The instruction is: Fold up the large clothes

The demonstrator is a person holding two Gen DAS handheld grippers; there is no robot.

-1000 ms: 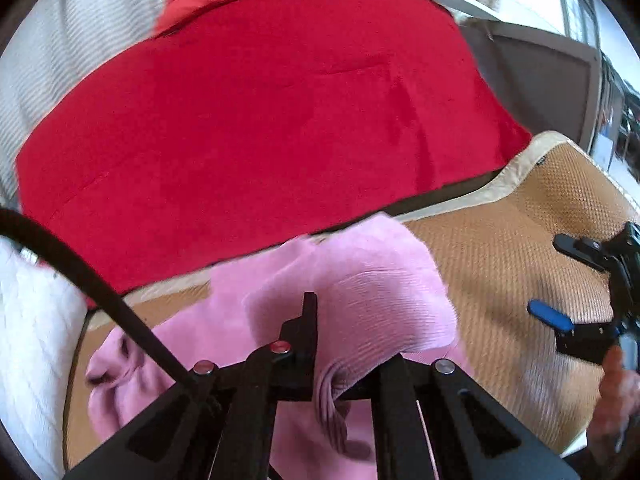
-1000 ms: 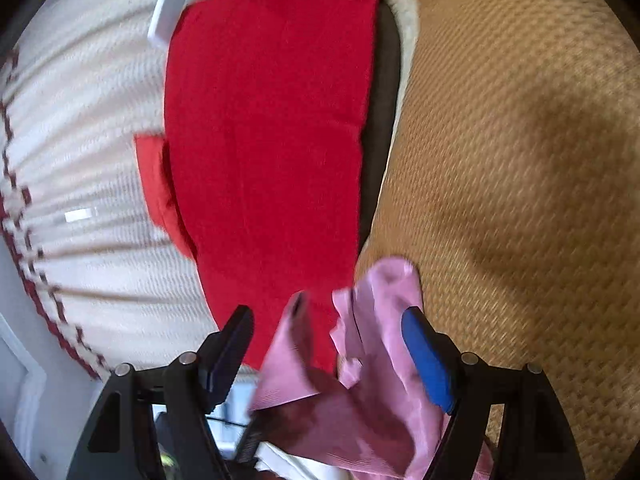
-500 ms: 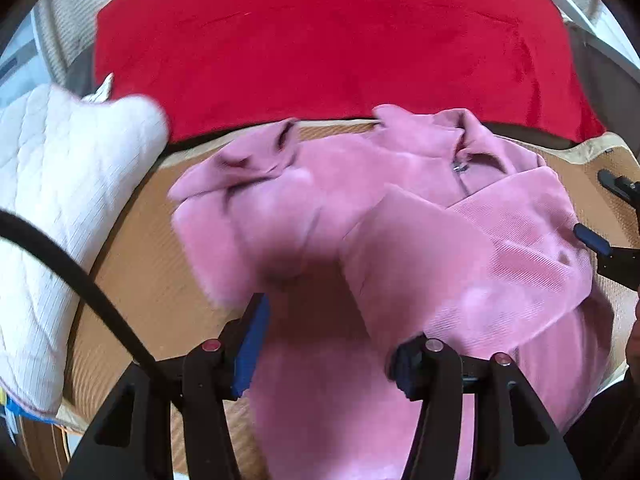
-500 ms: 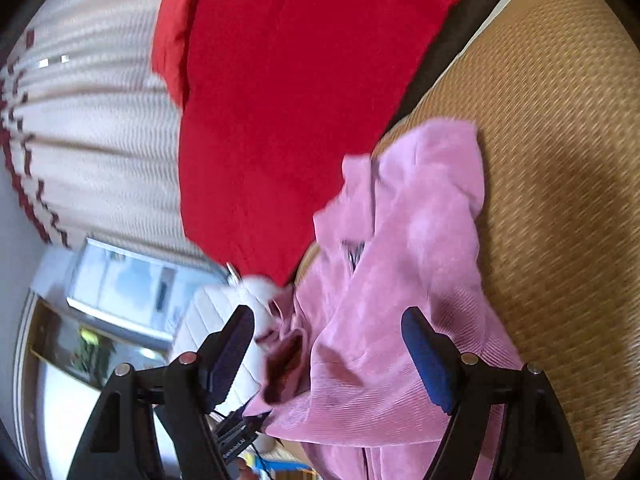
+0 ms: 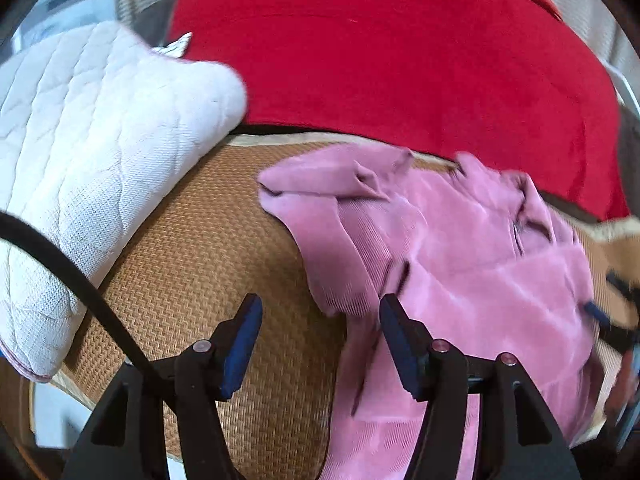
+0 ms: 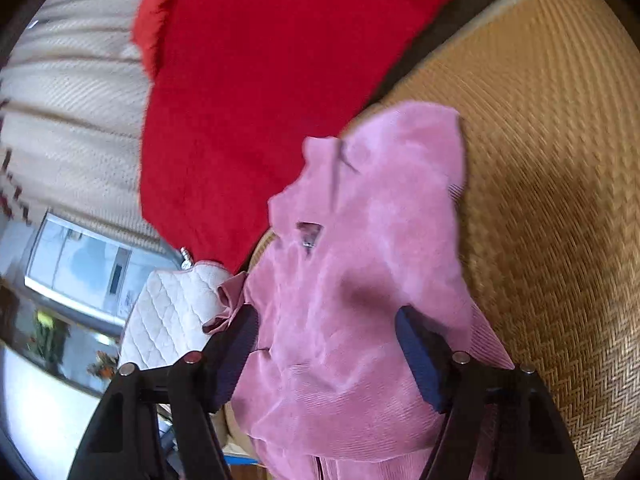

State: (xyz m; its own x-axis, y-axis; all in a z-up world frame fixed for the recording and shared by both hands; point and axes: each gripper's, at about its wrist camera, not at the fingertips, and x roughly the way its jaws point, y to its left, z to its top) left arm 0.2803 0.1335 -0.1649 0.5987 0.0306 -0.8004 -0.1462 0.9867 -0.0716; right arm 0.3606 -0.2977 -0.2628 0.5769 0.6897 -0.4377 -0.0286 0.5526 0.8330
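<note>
A pink corduroy garment (image 5: 460, 264) lies crumpled on the woven mat (image 5: 200, 260), its collar and zip toward the red blanket. My left gripper (image 5: 320, 320) hovers over the garment's left edge with its jaws opening; only mat and a loose hem show between the blue pads (image 5: 240, 336). In the right wrist view the same garment (image 6: 372, 260) spreads under my right gripper (image 6: 328, 340). Its jaws are closing with cloth between them, but the pads do not press on it. The right gripper also shows blurred at the left view's right edge (image 5: 608, 316).
A white quilted pillow (image 5: 92, 152) lies on the mat's left side. A red blanket (image 5: 400, 60) covers the back behind the mat. A pale ribbed curtain (image 6: 72, 120) and a window (image 6: 80, 264) are beyond. Bare mat (image 6: 560, 200) stretches right of the garment.
The left gripper let go of the pink cloth, opened and swung left over the mat. The garment dropped and spread on the mat. The right gripper rolled and its pads narrowed slightly.
</note>
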